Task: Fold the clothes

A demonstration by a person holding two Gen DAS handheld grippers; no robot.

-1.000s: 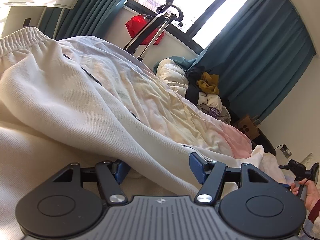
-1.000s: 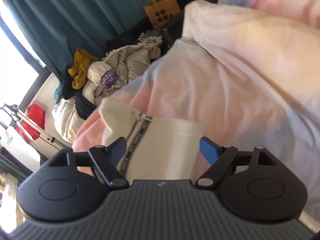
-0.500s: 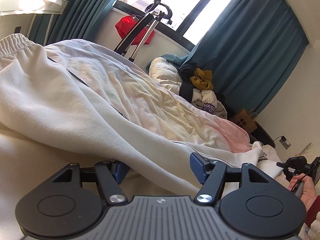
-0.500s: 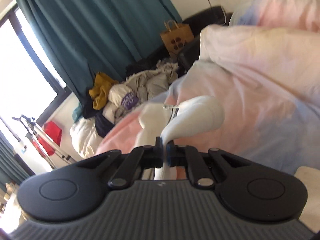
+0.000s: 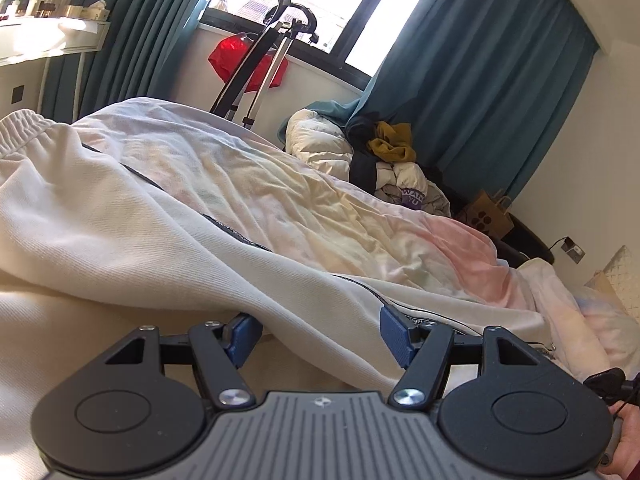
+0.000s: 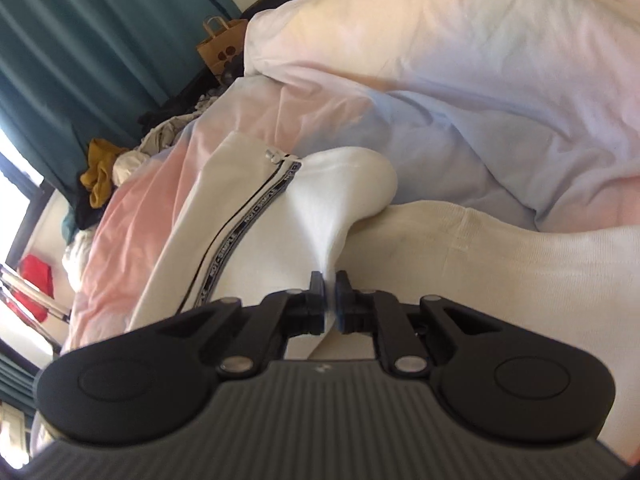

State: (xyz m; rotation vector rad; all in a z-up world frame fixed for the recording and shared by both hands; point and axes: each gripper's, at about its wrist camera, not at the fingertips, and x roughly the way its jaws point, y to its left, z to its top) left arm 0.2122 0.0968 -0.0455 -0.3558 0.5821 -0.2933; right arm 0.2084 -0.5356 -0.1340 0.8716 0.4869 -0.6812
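Observation:
Cream-white track pants (image 5: 132, 236) with a dark side stripe lie spread across the bed. Their elastic waistband (image 5: 20, 128) is at the far left. My left gripper (image 5: 320, 336) is open, its blue pads on either side of a fold of one trouser leg. My right gripper (image 6: 330, 300) is shut on the cuff end of the pants (image 6: 320, 208), beside the lettered stripe (image 6: 244, 228) and its zip pull. The cuff is lifted slightly off the bedding.
A pastel pink, blue and yellow duvet (image 5: 360, 216) covers the bed and bunches up at the right (image 6: 460, 60). A heap of clothes (image 5: 392, 160), a paper bag (image 5: 486, 216), a metal stand (image 5: 260, 64) and teal curtains stand beyond the bed.
My right gripper closed on the trouser cuff, then dropped lower toward the bed while gripping it. My left gripper stayed open and shifted a little along the trouser leg.

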